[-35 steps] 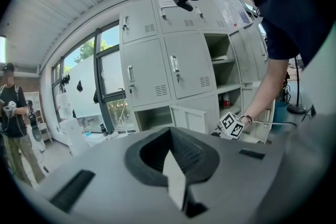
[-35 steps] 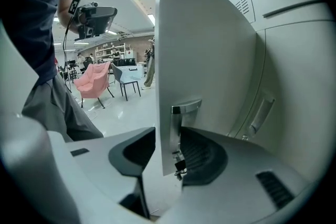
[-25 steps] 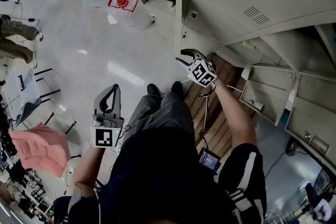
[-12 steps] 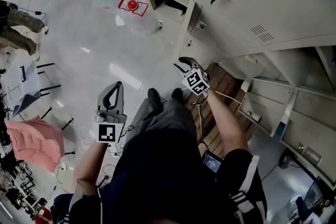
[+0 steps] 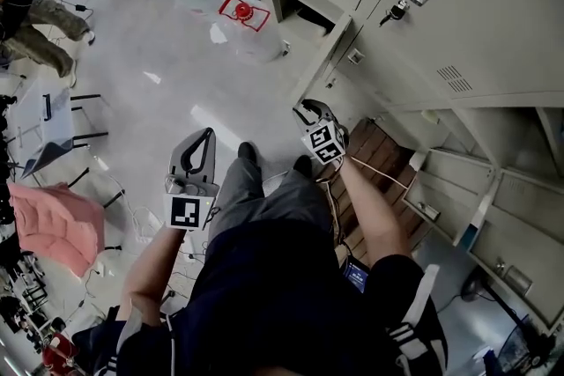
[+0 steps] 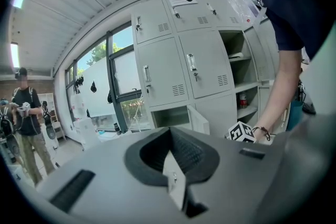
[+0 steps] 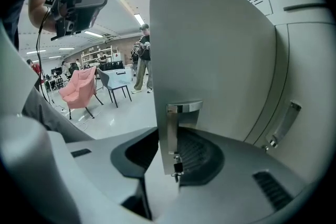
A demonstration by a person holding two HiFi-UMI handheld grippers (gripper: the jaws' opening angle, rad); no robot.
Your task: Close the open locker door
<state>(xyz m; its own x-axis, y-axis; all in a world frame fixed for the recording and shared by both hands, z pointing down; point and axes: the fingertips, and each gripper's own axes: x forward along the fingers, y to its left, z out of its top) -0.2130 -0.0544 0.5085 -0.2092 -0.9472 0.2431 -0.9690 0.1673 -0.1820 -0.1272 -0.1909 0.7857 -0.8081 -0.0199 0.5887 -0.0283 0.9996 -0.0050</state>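
The right gripper (image 5: 307, 110) is clamped on the free edge of the open locker door (image 7: 210, 50). In the right gripper view the grey panel stands upright between its two fingers, with a dark pad on either side. The door's chrome latch plate (image 7: 172, 134) sits right in the gap between them. To the right of these fingers runs the bank of closed lockers (image 7: 299, 60). To their left the room opens out, with a pink-covered chair (image 7: 79, 86) well off.

In the head view the door swings out from a low open compartment (image 5: 304, 9), which lies ahead of the right fingertips. Wooden slats (image 5: 370, 154) lie behind them, beside the person's right forearm.

The left gripper (image 5: 208, 136) holds nothing, and its fingers are drawn together at the tips into a closed loop. It hovers over the floor (image 5: 176, 57), well apart from the door. In the left gripper view the door stands far ahead of these fingers and a little to their right, near the right gripper's marker cube (image 6: 240, 132). A standing person (image 6: 29, 113) is off to their left.
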